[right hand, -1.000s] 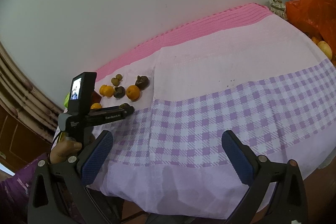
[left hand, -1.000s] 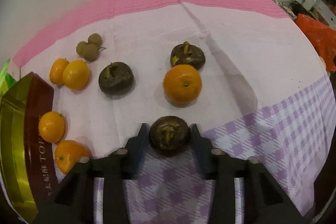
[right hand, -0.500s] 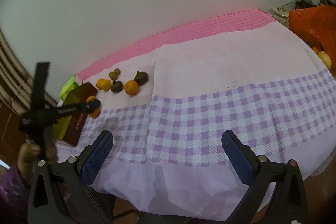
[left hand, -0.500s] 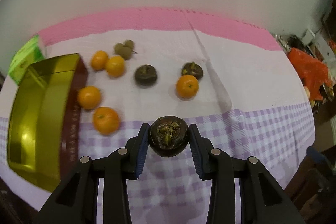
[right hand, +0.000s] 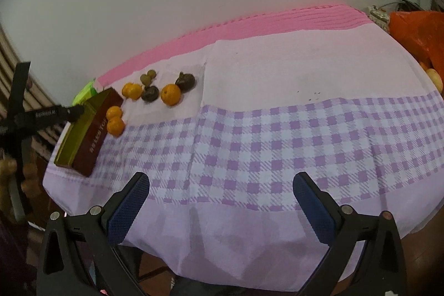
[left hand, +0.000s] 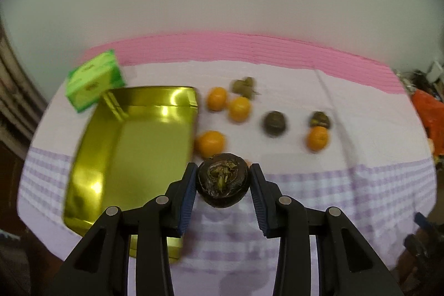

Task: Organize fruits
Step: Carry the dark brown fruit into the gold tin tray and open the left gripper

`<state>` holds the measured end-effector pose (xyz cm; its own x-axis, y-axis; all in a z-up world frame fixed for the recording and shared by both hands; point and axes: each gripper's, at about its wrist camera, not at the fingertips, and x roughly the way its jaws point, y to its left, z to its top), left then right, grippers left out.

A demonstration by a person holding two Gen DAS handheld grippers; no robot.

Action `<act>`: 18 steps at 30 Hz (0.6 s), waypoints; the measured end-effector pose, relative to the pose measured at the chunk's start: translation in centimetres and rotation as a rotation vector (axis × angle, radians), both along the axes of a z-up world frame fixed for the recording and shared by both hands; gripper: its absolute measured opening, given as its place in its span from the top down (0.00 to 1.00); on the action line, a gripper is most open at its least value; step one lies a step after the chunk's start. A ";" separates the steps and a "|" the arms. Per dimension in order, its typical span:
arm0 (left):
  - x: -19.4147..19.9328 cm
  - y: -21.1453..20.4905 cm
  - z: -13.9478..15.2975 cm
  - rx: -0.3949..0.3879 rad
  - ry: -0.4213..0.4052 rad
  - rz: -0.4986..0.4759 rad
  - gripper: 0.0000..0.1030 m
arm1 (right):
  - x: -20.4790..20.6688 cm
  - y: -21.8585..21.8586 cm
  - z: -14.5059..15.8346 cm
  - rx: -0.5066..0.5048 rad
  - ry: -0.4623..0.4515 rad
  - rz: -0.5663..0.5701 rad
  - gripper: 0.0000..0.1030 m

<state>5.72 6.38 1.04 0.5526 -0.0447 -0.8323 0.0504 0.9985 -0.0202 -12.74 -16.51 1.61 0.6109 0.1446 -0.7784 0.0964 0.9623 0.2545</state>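
Left tongs [left hand: 222, 179] grip mangosteen [left hand: 222, 179] beside gold tin [left hand: 130, 146] rim.

Green carton [left hand: 94, 79], orange bag [right hand: 419, 32] on tablecloth [right hand: 277, 129].

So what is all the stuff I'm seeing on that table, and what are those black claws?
Mangosteens: three, dark brown; one held in the air, two on the cloth.
Oranges: five, orange; on the cloth right of the tin.
Longans: small greenish-brown cluster; behind the oranges.
Tin: one, gold inside, maroon outside; open, no fruit inside, left side.
Green box: one; behind the tin.
Tablecloth: one; pink, white and purple check.
Orange bag: one; far right.
Left gripper: black, clamped on a mangosteen.
Right gripper: black, open, holding nothing.
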 end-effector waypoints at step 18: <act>9.9 8.8 -3.4 0.241 0.069 0.042 0.62 | 0.3 2.6 -2.1 -0.067 0.068 0.071 0.00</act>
